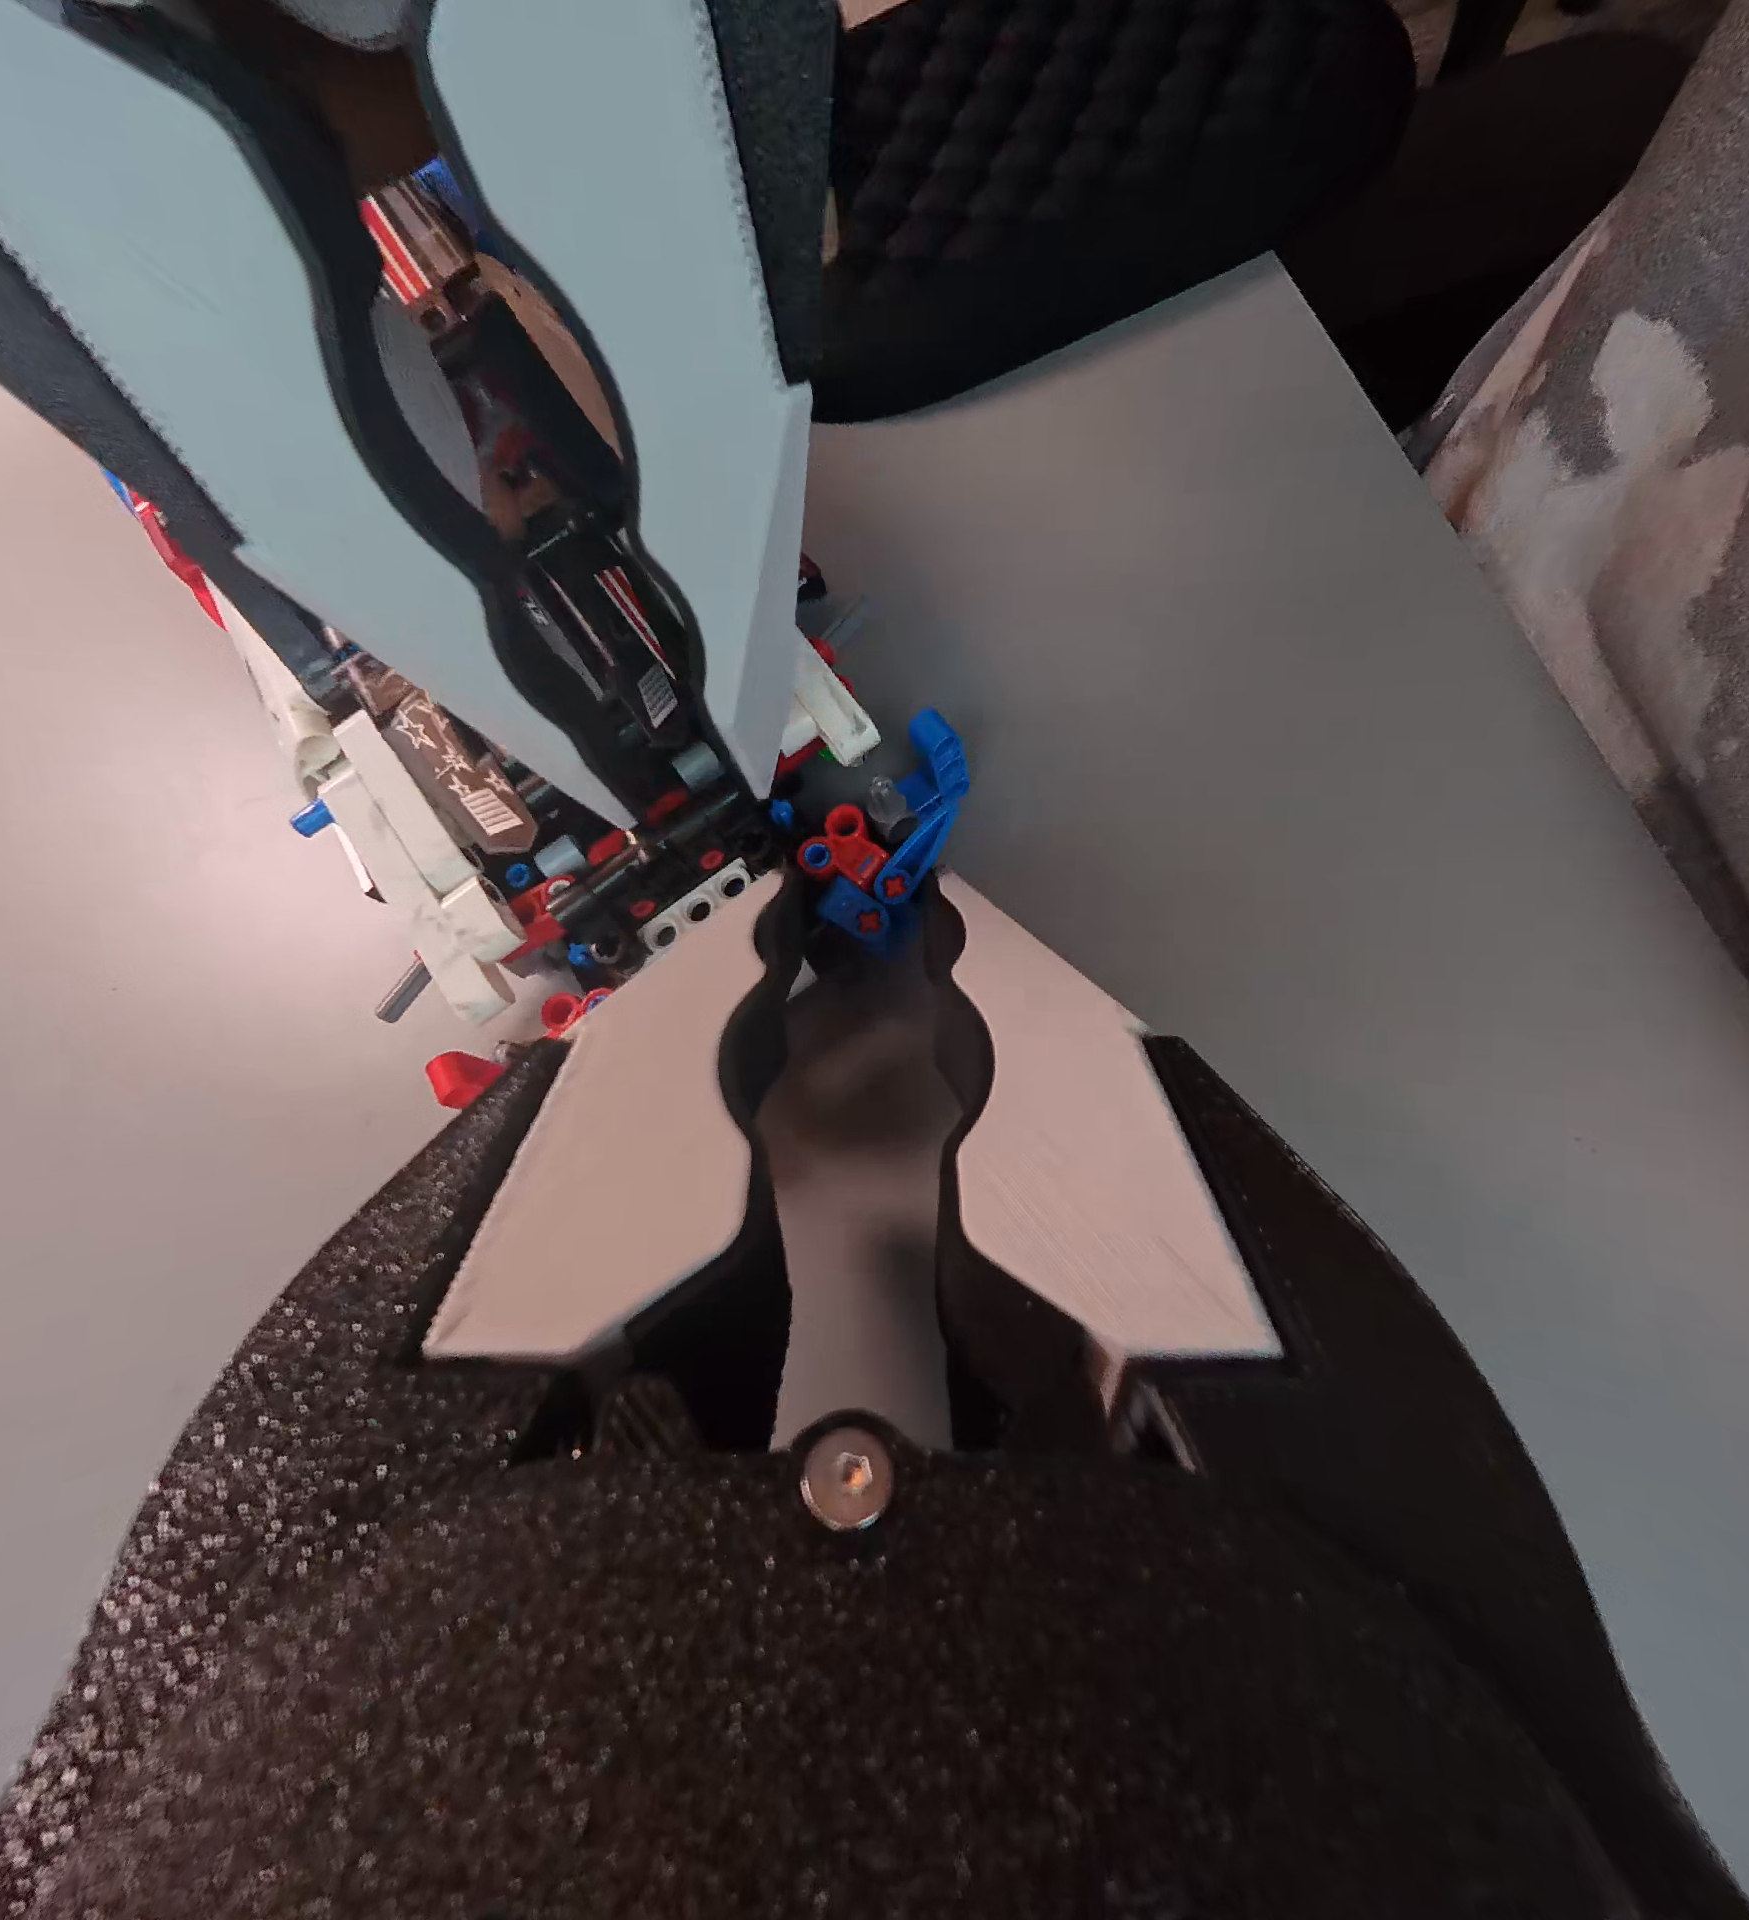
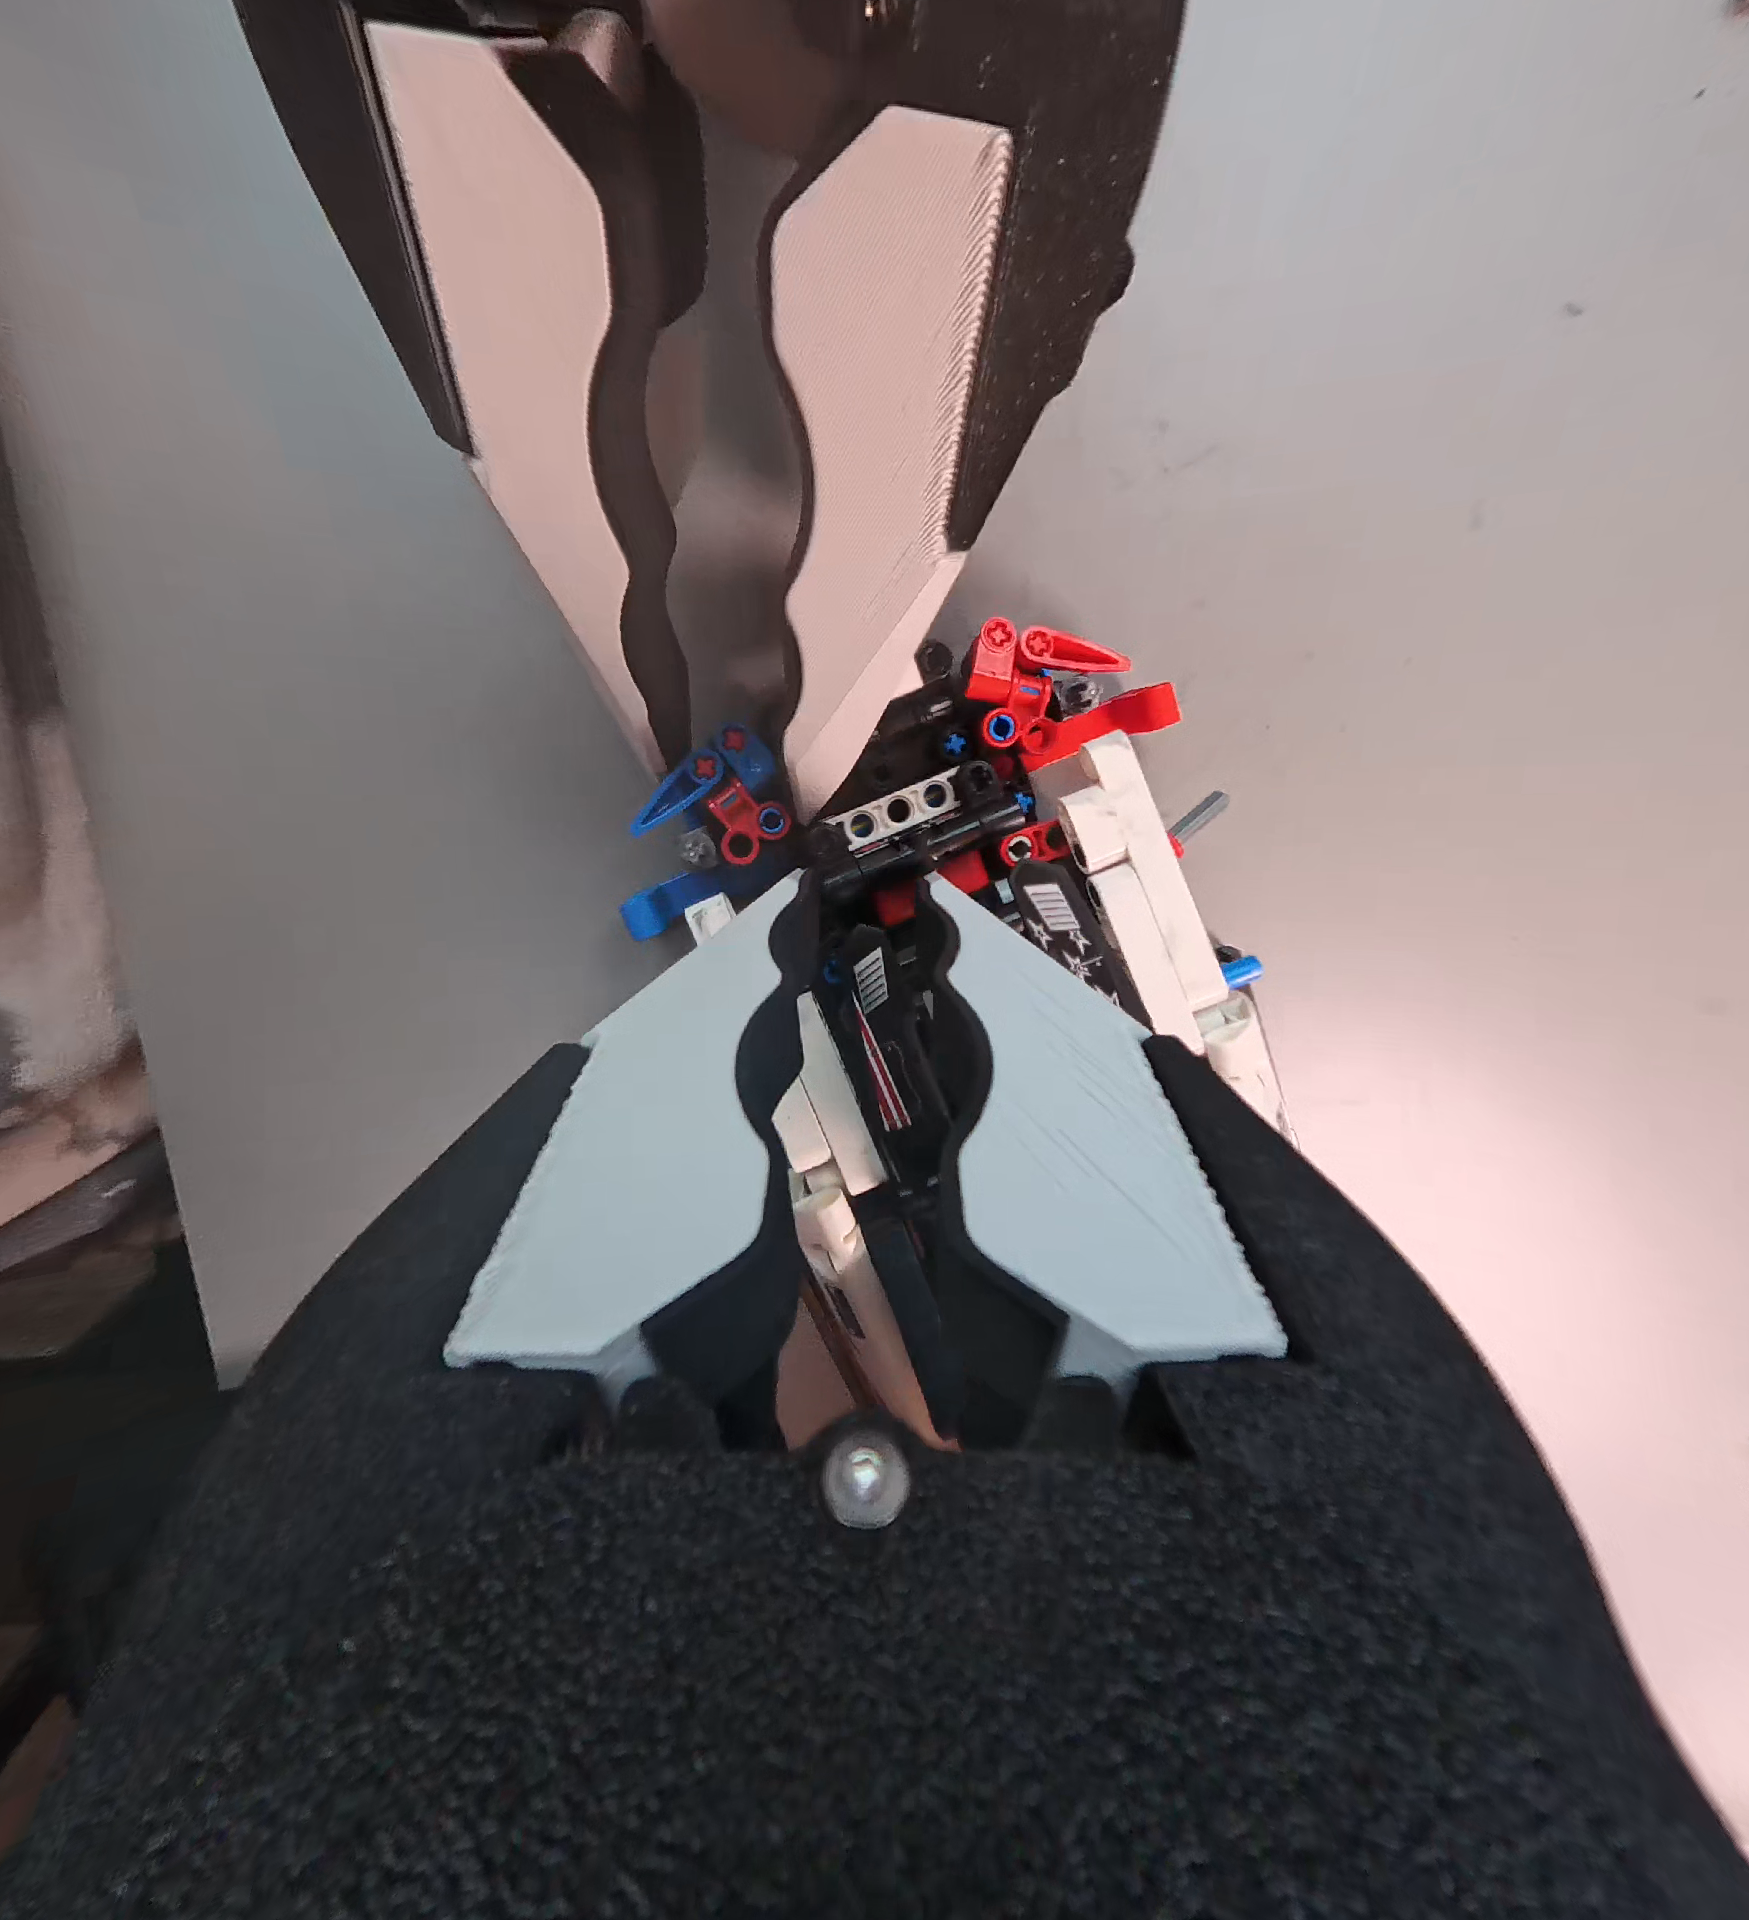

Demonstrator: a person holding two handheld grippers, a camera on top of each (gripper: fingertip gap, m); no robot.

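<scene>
Model point(image 2: 953, 831) is clamped lengthwise by right gripper point(image 2: 865, 904) on table point(image 2: 1472, 520), steadying it; blue assembly point(image 1: 875, 873) at its end is pinched by left gripper point(image 1: 865, 894).

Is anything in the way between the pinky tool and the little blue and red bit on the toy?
Nothing visible is. The left tool already has its tips at the blue and red cluster on the end of the brick model. The right tool grips the model's body from the opposite side.
</scene>
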